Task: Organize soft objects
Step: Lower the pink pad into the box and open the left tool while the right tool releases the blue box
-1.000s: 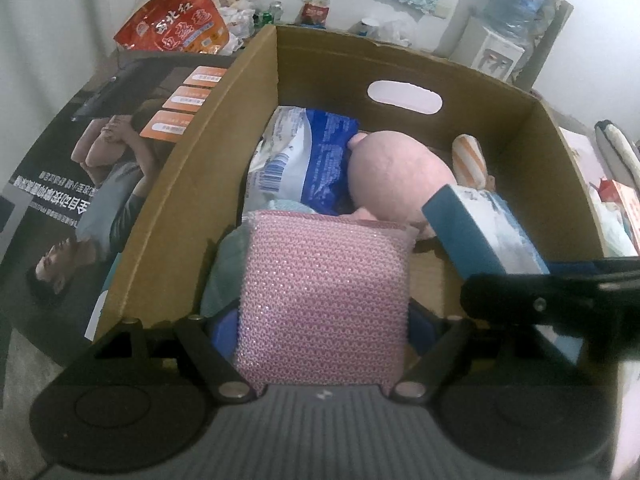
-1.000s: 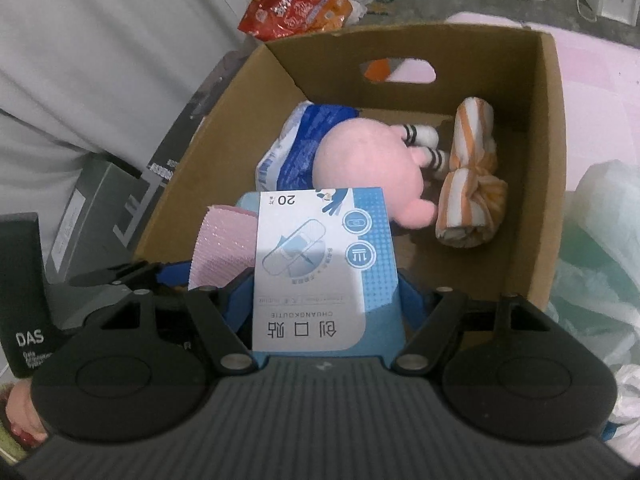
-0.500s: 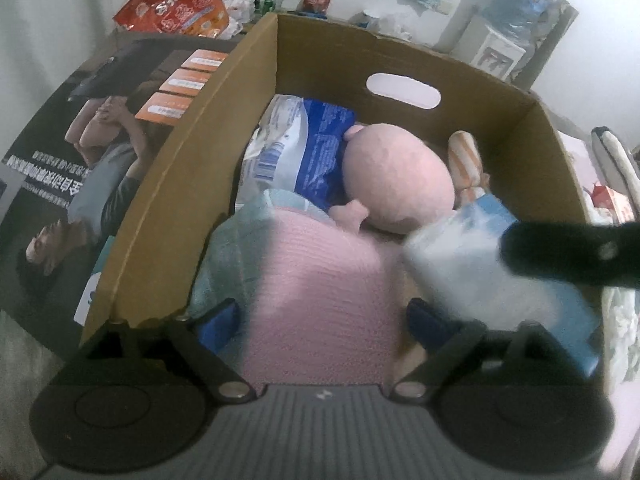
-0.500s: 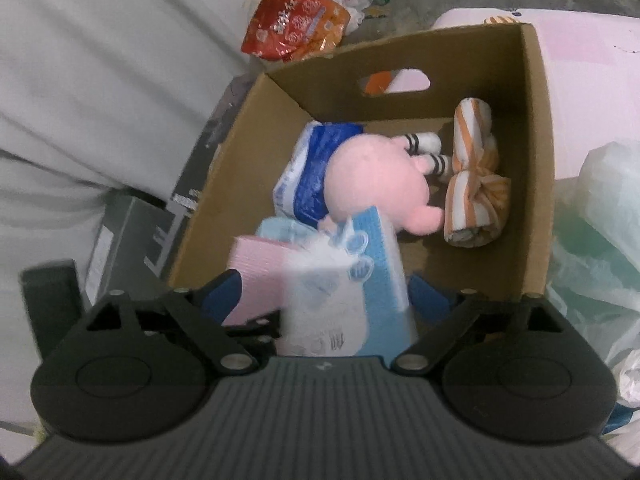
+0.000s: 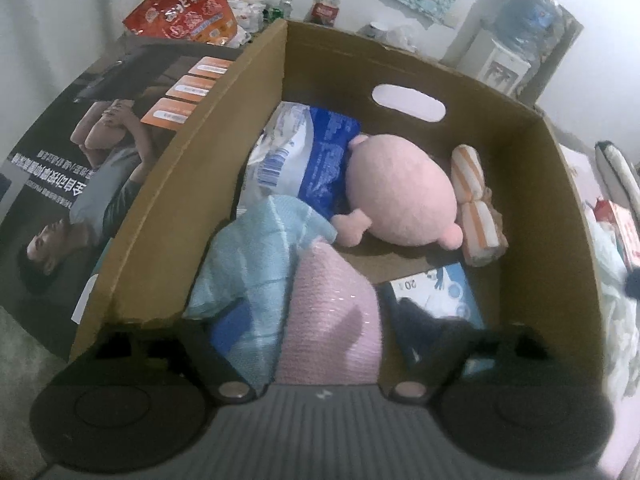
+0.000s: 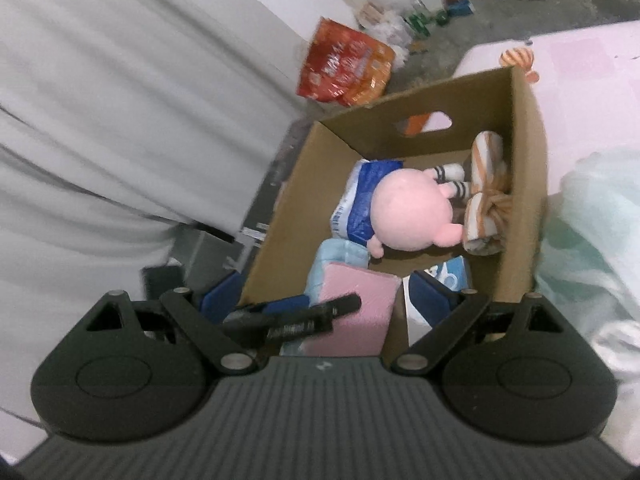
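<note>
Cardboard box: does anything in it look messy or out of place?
Mostly the near end of the cardboard box. The pink sponge leans tilted on the crumpled light blue cloth rather than lying flat, and the bandage pack lies slanted in the corner. Nothing looks spilled or damaged.

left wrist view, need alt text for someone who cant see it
An open cardboard box holds a pink sponge pad nearest the camera, between the fingers of the left gripper. Beside the pad lie a light blue cloth and a bandage pack. Farther back are a pink plush toy, a blue and white packet and an orange striped cloth.
</note>
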A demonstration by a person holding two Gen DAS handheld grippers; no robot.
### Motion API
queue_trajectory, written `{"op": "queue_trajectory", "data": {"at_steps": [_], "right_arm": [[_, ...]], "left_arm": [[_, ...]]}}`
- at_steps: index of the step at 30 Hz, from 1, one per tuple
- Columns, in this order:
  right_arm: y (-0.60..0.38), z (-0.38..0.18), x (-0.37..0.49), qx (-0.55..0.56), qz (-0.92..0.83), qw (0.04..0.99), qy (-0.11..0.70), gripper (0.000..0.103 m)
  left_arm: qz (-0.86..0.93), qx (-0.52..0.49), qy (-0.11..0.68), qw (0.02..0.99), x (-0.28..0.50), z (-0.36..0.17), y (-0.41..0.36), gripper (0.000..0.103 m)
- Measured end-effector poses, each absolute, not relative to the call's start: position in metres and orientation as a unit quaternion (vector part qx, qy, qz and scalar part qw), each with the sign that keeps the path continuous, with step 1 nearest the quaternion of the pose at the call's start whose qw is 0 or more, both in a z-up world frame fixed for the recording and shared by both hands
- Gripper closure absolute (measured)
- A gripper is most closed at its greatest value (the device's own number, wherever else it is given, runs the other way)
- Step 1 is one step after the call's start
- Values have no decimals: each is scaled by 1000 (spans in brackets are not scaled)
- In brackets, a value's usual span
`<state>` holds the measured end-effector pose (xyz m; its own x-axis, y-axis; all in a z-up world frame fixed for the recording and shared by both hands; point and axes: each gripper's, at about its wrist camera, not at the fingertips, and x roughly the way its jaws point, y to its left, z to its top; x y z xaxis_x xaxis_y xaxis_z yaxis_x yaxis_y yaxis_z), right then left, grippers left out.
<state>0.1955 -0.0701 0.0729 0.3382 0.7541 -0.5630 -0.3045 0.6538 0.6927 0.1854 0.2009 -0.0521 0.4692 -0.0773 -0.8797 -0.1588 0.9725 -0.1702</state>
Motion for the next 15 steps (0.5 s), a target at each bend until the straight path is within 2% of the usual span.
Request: {"op": "queue_trajectory", "data": {"at_steps": [2,6,10,13,15], "right_arm": [[-92,77,180,240,342,788,452,12],[-135,78,152,246,331,803,430,12],[-173,72,130,254,312,814,419,12],[-192,63,118,264,303,813,420,12],[-205,56,110,270,294,816,419,12]], "left_arm": [[26,-119,518,847,187,-55,201,50],[24,-135,515,846,190,-59,201,59],[26,-130,517,846,193,-65,192,60],[27,-117,520,846,193,-68,183,48],[24,-107,517,849,192,-66,178,32]]}}
